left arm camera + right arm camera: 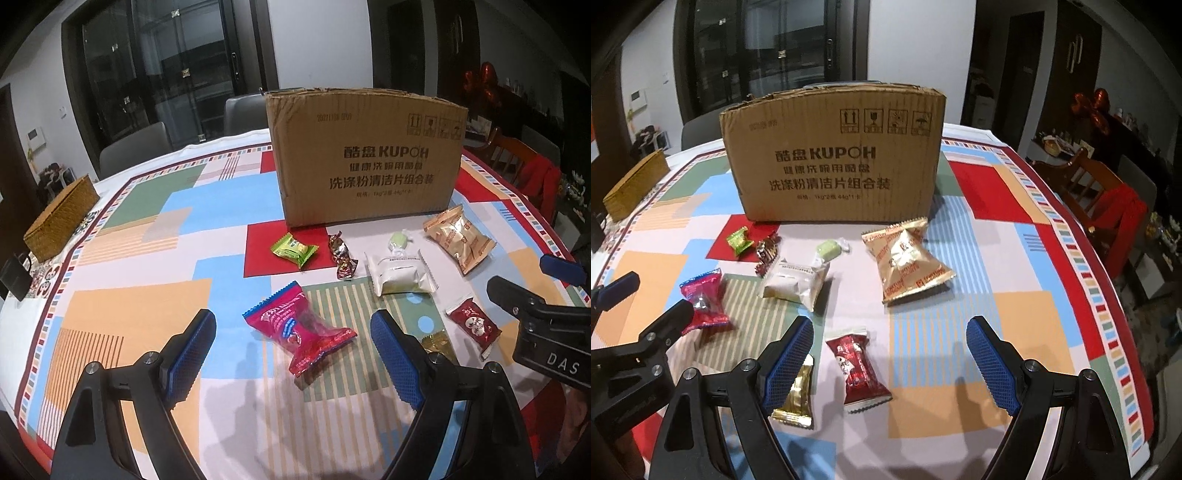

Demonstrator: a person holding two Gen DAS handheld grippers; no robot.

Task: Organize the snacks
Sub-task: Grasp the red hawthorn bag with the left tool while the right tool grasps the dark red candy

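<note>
Jaws spread and holding nothing, the left gripper point(293, 354) hangs over a pink snack packet point(301, 332) and the right gripper point(890, 363) over a dark red one point(857, 371), among wrapped snacks scattered on the patterned table point(140, 266) before a cardboard box point(365, 155).

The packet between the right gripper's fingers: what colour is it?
Dark red packet with white print; right wrist view shows it best.

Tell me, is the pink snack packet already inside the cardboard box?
No, the pink snack packet lies on the tablecloth before the cardboard box.
</note>
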